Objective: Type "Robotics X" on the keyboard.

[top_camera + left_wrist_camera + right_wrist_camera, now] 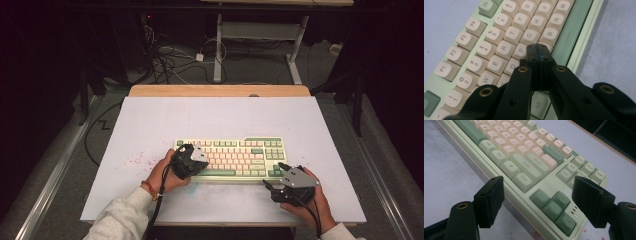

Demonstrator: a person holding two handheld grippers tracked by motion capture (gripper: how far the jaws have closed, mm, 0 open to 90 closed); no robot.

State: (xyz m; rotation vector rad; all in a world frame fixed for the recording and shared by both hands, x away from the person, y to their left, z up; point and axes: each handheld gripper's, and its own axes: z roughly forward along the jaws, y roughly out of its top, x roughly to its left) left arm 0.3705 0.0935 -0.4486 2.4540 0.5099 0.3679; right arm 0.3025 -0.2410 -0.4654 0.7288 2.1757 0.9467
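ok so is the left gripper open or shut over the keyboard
Shut. The left gripper has its two black pads pressed together with nothing between them, tips just above the keyboard near the F key.

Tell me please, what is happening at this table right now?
A person works at a white table with a pale green keyboard with cream keys. The left gripper, jaws shut, points its tip down over the letter keys near F and V, as if to press one; whether it touches a key I cannot tell. The right gripper is open and empty, near the keyboard's right end by the dark green arrow keys.
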